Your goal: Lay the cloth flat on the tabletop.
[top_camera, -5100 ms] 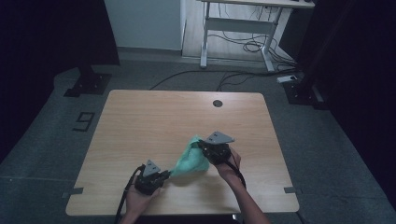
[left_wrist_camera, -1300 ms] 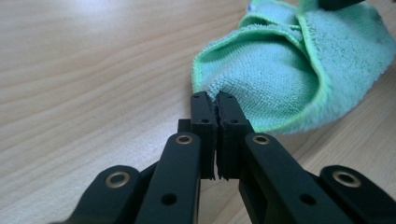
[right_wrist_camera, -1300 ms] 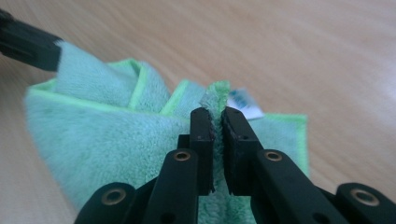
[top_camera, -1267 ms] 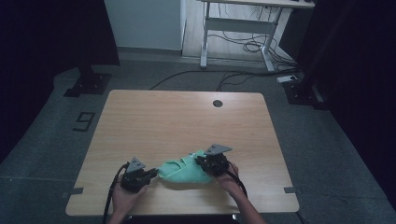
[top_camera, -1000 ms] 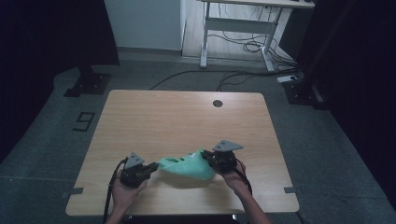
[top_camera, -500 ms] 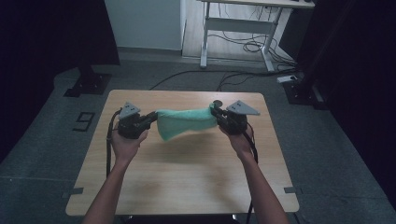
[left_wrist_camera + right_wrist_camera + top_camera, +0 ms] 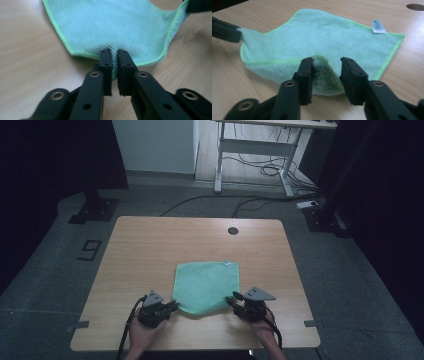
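Note:
A green cloth [image 7: 207, 285] lies spread flat on the wooden table [image 7: 150, 245], with its white label [image 7: 226, 263] at the far edge. My left gripper [image 7: 172, 306] is at the cloth's near left corner. In the left gripper view, that gripper [image 7: 113, 53] still pinches the bunched cloth [image 7: 112, 25] in a narrow gap, though its jaws have just been opening. At the near right corner, my right gripper [image 7: 234, 297] has also just been opening. There the right gripper [image 7: 327, 61] stands apart, with a fold of cloth [image 7: 332, 40] loose between the jaws.
A round hole [image 7: 232, 230] sits near the table's far edge. Beyond the table stand a white desk frame [image 7: 250, 150] and cables on the floor. A person's hands come in at the near edge. The left gripper's jaw [image 7: 224, 31] shows at the cloth's far corner.
Both hands have brought the cloth from hanging stretched over the far half of the table down and toward the near edge. It now lies flat, and the right jaws have spread.

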A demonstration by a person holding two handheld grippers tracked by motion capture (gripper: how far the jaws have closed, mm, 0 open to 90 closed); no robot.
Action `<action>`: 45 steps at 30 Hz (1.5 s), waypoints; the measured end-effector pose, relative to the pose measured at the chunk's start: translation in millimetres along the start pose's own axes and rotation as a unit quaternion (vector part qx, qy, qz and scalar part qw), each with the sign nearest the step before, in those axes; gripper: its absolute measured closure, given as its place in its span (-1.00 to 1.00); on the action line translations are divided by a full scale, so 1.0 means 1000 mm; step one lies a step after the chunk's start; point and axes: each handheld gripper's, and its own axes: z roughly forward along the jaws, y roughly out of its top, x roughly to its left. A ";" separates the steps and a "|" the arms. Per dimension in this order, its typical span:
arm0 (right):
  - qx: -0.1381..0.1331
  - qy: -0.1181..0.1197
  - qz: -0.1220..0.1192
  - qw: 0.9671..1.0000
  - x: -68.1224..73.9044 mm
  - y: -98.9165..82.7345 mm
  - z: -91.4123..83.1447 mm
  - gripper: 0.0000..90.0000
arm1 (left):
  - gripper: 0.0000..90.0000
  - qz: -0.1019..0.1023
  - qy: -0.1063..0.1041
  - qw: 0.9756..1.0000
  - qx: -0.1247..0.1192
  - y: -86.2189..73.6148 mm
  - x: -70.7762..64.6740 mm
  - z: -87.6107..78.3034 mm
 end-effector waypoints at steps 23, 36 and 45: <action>0.018 0.007 0.033 0.999 -0.010 0.009 0.000 0.31 | 0.33 0.007 0.023 1.000 -0.021 0.039 0.010 0.002; 0.104 -0.016 -0.002 0.994 0.004 -0.015 0.030 0.23 | 0.39 0.007 0.035 0.997 0.061 0.038 0.017 0.058; 0.088 -0.030 -0.018 0.995 0.012 -0.030 0.012 0.28 | 0.45 0.007 0.036 0.999 0.032 0.014 -0.001 0.045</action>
